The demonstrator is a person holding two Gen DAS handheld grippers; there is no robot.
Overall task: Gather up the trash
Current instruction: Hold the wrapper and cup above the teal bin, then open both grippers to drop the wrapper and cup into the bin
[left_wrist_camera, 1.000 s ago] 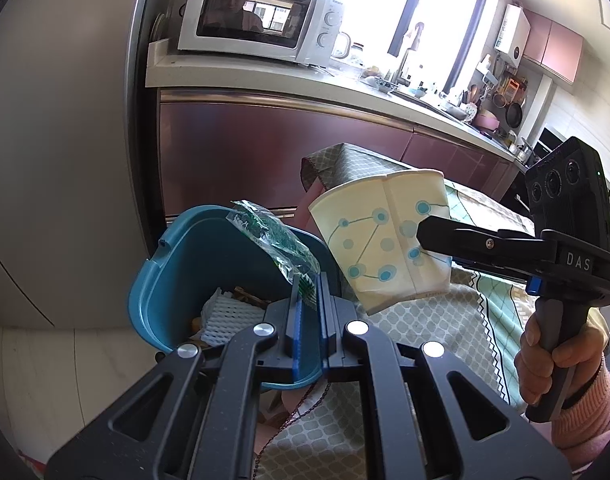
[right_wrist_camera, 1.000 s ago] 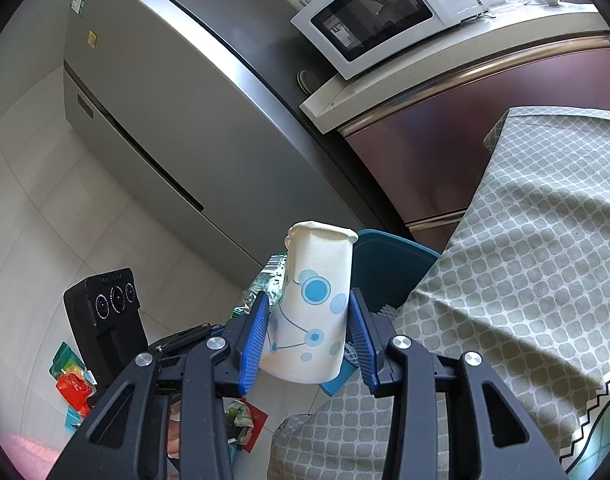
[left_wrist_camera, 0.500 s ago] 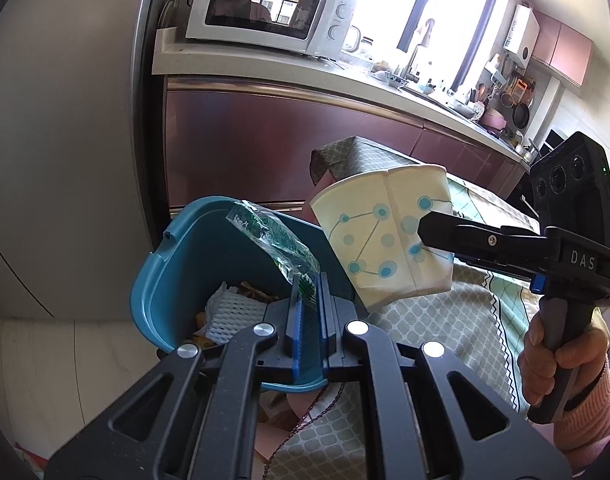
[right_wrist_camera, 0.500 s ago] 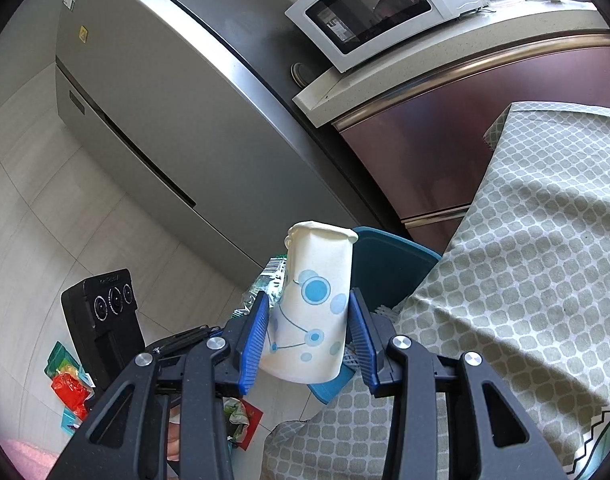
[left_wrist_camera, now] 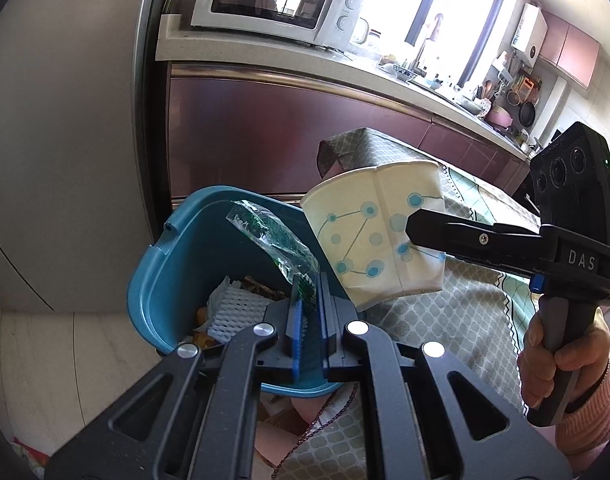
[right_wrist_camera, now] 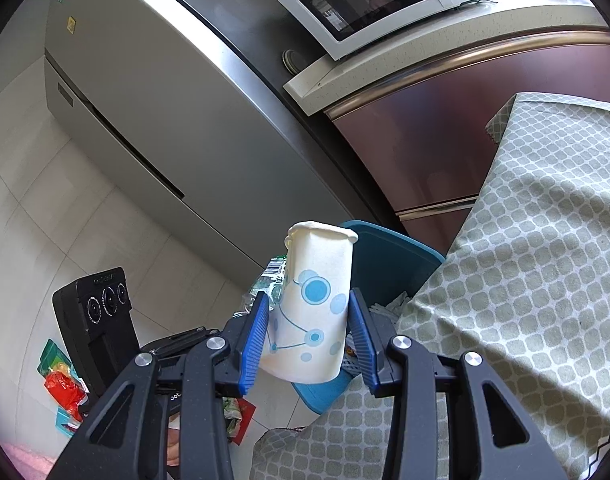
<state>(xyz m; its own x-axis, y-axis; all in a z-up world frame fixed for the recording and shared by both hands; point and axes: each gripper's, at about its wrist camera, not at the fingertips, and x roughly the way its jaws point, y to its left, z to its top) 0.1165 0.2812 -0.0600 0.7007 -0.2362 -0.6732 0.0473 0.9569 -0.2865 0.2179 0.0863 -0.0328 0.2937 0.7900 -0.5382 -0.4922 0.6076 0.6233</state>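
The right tongs (right_wrist_camera: 309, 336) clamp a crumpled paper cup (right_wrist_camera: 311, 308) beside the blue bin (left_wrist_camera: 177, 280), its long axis tilted, rim aimed binward. The left tongs (left_wrist_camera: 310, 320) pinch a clear wrapper (left_wrist_camera: 277, 240), seemingly above the bin.

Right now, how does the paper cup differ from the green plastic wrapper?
The paper cup is stiff, cream with blue dots, and squashed; the wrapper is thin, clear and green, and crinkled. The cup sits in the right gripper, whose jaws stand well apart; the wrapper is pinched in the nearly shut left gripper. Both are held over the blue bin.
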